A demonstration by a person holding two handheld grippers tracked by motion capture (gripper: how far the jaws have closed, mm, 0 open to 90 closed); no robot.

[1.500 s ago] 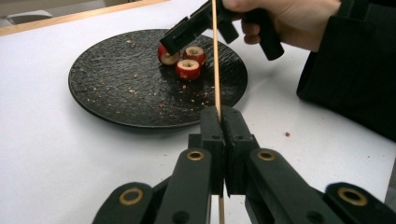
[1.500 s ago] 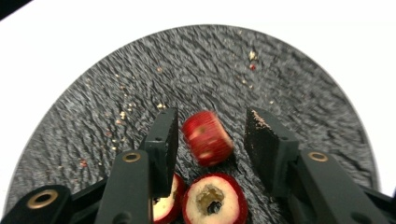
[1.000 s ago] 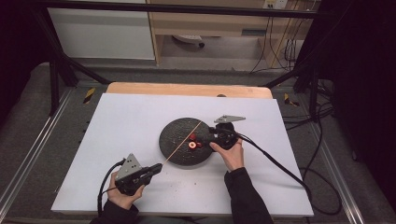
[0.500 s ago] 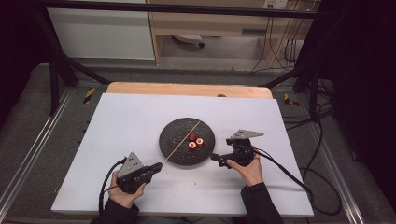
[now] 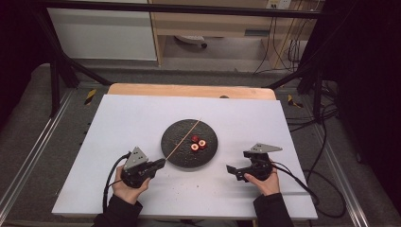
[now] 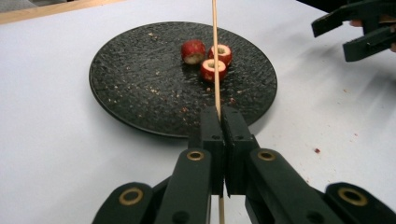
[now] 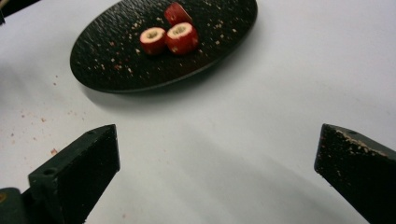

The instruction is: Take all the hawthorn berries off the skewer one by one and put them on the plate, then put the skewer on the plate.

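**Holding a skewer over a plate of fruit pieces**

Lying slantwise across the round black textured plate [image 5: 182, 151], the thin wooden skewer [image 6: 215, 56] is passing just beside three red cored fruit pieces [image 6: 211, 57] clustered on the plate's right half. The left gripper [image 5: 158, 164] is clamping the skewer's near end, jaws fully closed on it, at the plate's near-left edge. The right gripper [image 5: 233, 170] is hovering over the white table [image 5: 123, 118] to the plate's right, well apart from it, its jaws having just been opening wide, with nothing between them.
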